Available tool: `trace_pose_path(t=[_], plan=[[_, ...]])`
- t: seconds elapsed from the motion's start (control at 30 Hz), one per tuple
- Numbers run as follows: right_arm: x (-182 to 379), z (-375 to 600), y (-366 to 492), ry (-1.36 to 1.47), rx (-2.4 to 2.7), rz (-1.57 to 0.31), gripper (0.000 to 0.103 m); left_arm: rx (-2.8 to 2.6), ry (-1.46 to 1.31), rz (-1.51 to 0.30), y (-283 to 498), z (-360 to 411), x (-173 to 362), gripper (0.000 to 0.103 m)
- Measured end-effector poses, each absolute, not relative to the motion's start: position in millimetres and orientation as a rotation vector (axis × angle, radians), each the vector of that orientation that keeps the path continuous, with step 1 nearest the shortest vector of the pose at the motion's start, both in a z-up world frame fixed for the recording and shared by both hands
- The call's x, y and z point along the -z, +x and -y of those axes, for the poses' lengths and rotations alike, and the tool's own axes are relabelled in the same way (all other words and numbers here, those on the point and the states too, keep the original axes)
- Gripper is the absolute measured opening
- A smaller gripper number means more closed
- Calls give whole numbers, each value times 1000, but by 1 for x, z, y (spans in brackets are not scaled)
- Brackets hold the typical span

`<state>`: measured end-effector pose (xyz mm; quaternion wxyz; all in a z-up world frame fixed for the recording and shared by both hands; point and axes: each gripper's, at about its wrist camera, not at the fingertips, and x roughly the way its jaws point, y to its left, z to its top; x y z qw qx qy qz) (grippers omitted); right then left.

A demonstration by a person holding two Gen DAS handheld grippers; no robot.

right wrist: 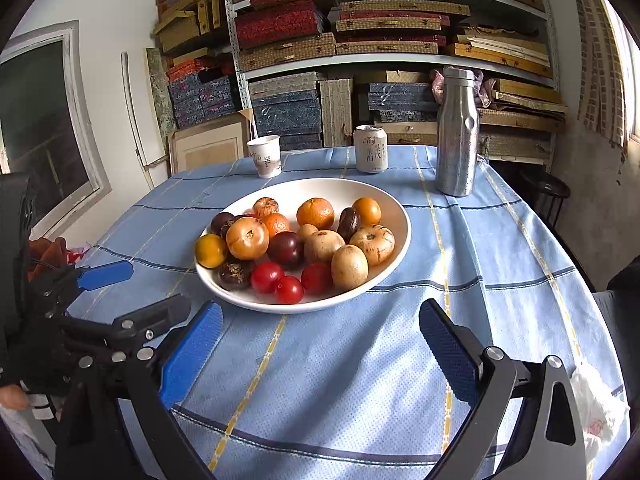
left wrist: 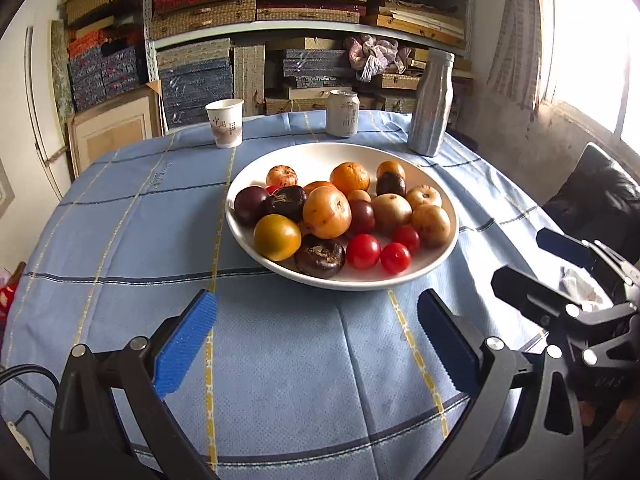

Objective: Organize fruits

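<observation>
A white bowl (left wrist: 404,280) holds mixed fruit: oranges (left wrist: 349,178), red cherry tomatoes (left wrist: 363,251), dark purple fruits (left wrist: 250,205) and tan fruits (left wrist: 431,220). It also shows in the right wrist view (right wrist: 394,204). My left gripper (left wrist: 316,324) is open and empty, just short of the bowl's near rim. My right gripper (right wrist: 320,340) is open and empty, also short of the bowl. The right gripper shows at the right edge of the left wrist view (left wrist: 536,268), the left gripper at the left of the right wrist view (right wrist: 136,288).
A blue striped cloth (left wrist: 140,240) covers the table. At the far edge stand a paper cup (left wrist: 225,122), a can (left wrist: 342,113) and a metal bottle (left wrist: 432,104). Shelves of boxes (left wrist: 256,8) stand behind. A crumpled white tissue (right wrist: 596,408) lies at the near right.
</observation>
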<state>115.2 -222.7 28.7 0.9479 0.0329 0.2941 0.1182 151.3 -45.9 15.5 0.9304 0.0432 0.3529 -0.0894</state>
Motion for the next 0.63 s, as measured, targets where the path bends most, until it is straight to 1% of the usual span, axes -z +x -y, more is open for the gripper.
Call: trace_pose_path(t=[0.63], plan=[[-30, 234, 112, 103, -228, -589, 100, 132, 99, -667, 140, 44, -23, 99]])
